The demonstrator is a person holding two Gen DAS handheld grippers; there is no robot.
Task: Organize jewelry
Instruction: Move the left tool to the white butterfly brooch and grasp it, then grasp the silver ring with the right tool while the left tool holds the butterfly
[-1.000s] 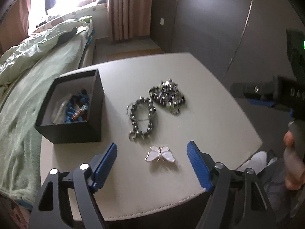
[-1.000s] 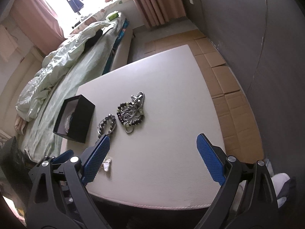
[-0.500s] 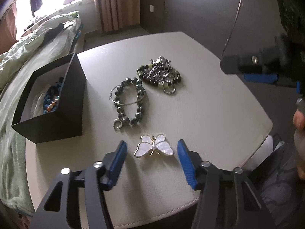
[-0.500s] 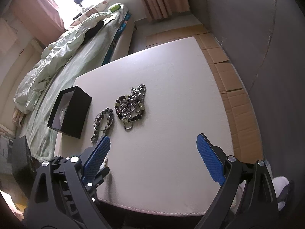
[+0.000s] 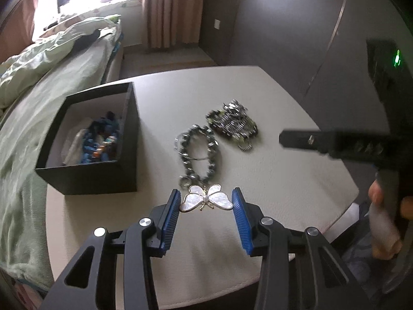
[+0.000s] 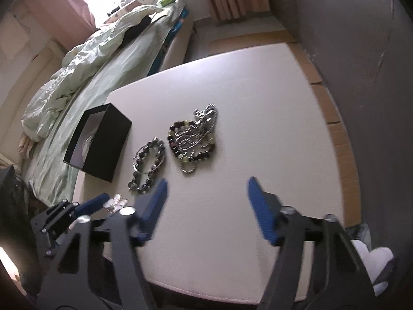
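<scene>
Closing left gripper around butterfly brooch flat on counter near black box, pads flanking wingtips, seemingly not pressing; probably light, thin, brittle, best pinched gently across wings.

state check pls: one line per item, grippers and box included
left gripper: closing, blue pads flank the brooch; contact unclear
right gripper: closing over bare tabletop, nothing between its pads
butterfly brooch: flat on the table
black box: lidless, blue beads inside
dark bead bracelet: loose on the table
tangled pile: heaped, untouched
</scene>
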